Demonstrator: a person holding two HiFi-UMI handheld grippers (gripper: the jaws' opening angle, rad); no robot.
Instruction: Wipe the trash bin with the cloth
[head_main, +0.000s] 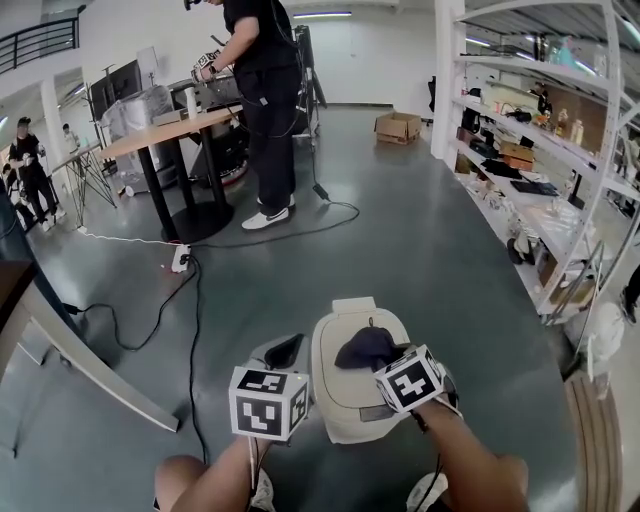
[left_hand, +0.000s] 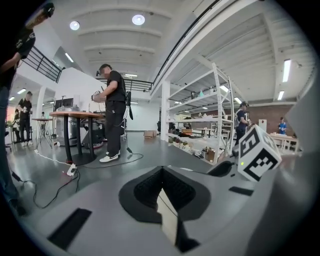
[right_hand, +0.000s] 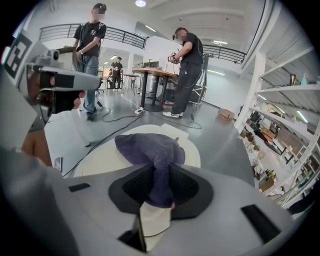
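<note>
In the lower centre of the head view a cream trash bin (head_main: 345, 410) is seen standing on the grey floor (head_main: 430, 240), with its lid down. A dark cloth (head_main: 366, 347) is bunched on the upper part of that lid and rests against it. The right gripper (head_main: 388, 358) is held at the lower right edge of the cloth. Its jaws are closed tightly on a fold of the fabric, which is pinched between the pads in the right gripper view while the rest is spread forward over the lid. The left gripper (head_main: 283, 350) is held just beside the bin's left side, apart from the cloth, and its jaws are brought fully together with nothing gripped. Whether it touches the bin cannot be told. A black cable (head_main: 190, 330) is trailed across the floor at the left. A person (head_main: 262, 100) is seen standing at a tabletop (head_main: 160, 135) in the upper left. Shelves (head_main: 540, 150) are lined along the right edge.
</note>
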